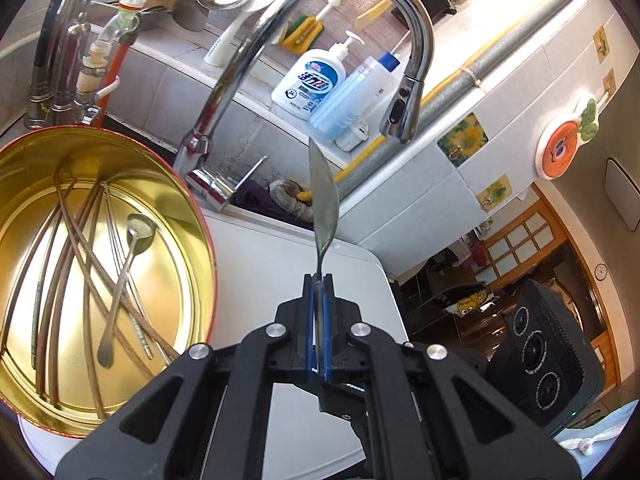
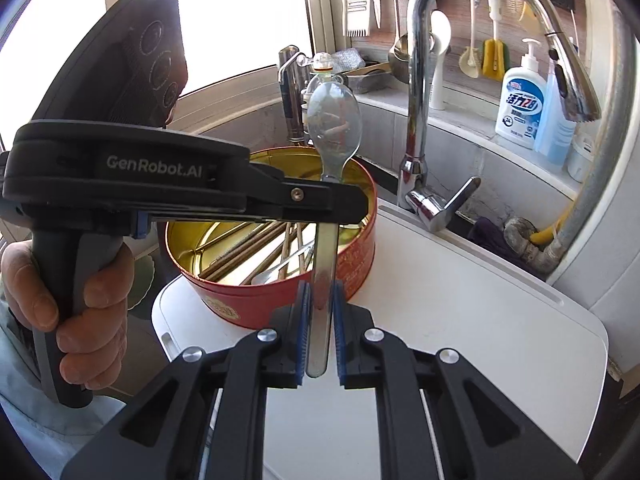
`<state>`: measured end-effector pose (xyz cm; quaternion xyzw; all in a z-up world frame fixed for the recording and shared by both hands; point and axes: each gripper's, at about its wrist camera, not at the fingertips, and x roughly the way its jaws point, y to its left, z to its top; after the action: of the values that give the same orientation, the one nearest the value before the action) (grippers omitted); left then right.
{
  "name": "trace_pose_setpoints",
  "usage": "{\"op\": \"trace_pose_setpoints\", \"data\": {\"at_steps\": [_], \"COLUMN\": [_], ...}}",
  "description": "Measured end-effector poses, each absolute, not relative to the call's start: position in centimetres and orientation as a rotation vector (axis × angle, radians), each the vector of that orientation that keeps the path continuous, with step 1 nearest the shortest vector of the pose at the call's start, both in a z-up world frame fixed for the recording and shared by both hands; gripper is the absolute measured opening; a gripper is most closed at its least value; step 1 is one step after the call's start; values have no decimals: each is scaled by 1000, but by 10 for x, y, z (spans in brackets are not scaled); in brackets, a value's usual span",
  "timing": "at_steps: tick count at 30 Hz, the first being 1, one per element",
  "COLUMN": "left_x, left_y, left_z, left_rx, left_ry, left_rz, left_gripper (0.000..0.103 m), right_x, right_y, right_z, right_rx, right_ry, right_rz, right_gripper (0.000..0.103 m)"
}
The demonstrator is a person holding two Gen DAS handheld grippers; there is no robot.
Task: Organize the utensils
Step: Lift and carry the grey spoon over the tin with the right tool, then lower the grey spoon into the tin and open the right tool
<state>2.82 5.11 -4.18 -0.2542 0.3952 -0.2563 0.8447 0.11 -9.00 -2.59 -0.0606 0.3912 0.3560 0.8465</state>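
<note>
While the left gripper (image 1: 319,280) pinches the neck of a steel spoon (image 1: 323,196) between its blue pads, the bowl of that spoon stands upright above the round tin (image 1: 200,216), near its far rim. From the right wrist view the same spoon (image 2: 334,128) runs down across the tin (image 2: 352,264), its flat handle lying between the right gripper (image 2: 320,292) fingers, which sit close on either side; whether they press it I cannot tell. Inside the tin lie wooden chopsticks (image 1: 68,264) and a long-handled spoon (image 1: 124,276). Beyond the tin rises the chrome faucet (image 2: 420,80).
</note>
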Motion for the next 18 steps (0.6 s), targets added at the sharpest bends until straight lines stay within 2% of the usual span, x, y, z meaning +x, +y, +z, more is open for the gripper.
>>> {"op": "trace_pose_setpoints", "data": {"at_steps": [11,18], "left_x": [48,81], "left_y": [169,196], "left_z": [-43,-66], "left_rx": [-606,-601], "left_ry": [791,901], "left_rz": [-448,-425], "left_gripper": [4,4], "right_x": [27,60], "right_y": [42,81], "right_z": [-17,-38], "right_rx": [-199,-154], "right_ry": [854,999], "right_rz": [799,728], "right_gripper": [12,11]}}
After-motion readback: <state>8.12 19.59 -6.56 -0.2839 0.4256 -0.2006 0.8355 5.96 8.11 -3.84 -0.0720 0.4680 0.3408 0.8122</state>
